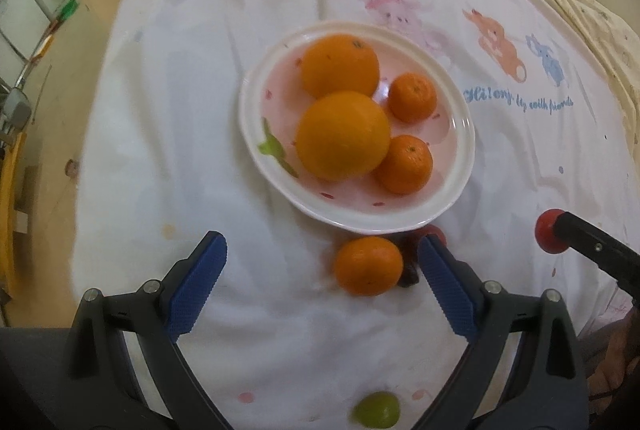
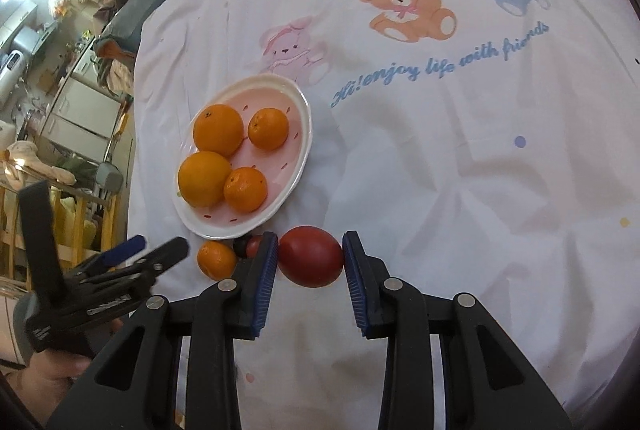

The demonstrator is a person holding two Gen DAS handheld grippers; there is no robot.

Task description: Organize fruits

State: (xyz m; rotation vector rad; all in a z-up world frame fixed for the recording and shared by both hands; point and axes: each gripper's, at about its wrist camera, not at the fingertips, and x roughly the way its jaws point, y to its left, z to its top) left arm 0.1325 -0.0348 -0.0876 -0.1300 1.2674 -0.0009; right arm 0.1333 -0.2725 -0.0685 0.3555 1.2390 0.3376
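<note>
Fruits were partly gathered: seen from the left wrist, the white plate (image 1: 256, 134) already held two large oranges (image 1: 340, 66) and two mandarins (image 1: 412, 97) on the cartoon-printed cloth (image 1: 200, 70). A third mandarin (image 1: 369, 265) lay loose on the cloth just near of the plate, between the wide-apart pads of the left gripper (image 1: 322, 282), which touched nothing. A green fruit (image 1: 376, 412) sat nearer still, unsorted.

From the right wrist, the right gripper (image 2: 310, 262) was clamped on a red fruit (image 2: 311, 261), held just near of the plate's right edge. A small dark fruit (image 2: 240, 246) and another red one (image 2: 253, 246) waited beside the loose mandarin. Judging by this, roughly half the sorting remained.
</note>
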